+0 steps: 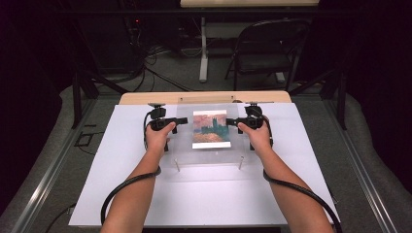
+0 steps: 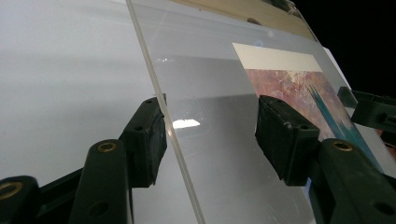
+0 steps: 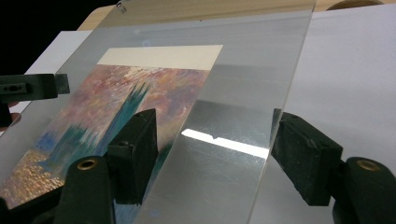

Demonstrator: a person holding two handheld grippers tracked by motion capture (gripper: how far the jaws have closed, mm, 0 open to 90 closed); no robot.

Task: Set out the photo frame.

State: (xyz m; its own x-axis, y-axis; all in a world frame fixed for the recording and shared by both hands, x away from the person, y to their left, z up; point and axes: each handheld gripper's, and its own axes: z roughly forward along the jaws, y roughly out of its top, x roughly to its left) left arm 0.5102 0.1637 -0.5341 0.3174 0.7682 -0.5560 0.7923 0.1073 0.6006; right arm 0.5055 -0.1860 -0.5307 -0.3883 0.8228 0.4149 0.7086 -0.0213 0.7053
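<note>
A clear plastic sheet point(image 1: 184, 145) lies over a painted picture point(image 1: 210, 128) of a blue tower under a pink sky, on a white board point(image 1: 204, 199). My left gripper point(image 1: 180, 120) is at the sheet's left edge and my right gripper point(image 1: 231, 121) at its right edge. In the left gripper view the open gripper point(image 2: 210, 105) straddles the sheet's point(image 2: 205, 60) edge, one jaw outside it, the other over the sheet beside the picture point(image 2: 303, 88). In the right gripper view the open gripper point(image 3: 215, 119) straddles the opposite edge of the sheet point(image 3: 243, 70), its inner jaw over the picture point(image 3: 140, 88).
Two small metal standoffs point(image 1: 177, 165) point(image 1: 240, 162) stand at the sheet's near corners. The board rests on a wooden table point(image 1: 145, 98). A folding chair point(image 1: 267, 48) and cables are on the floor beyond it. Cables trail back along both forearms.
</note>
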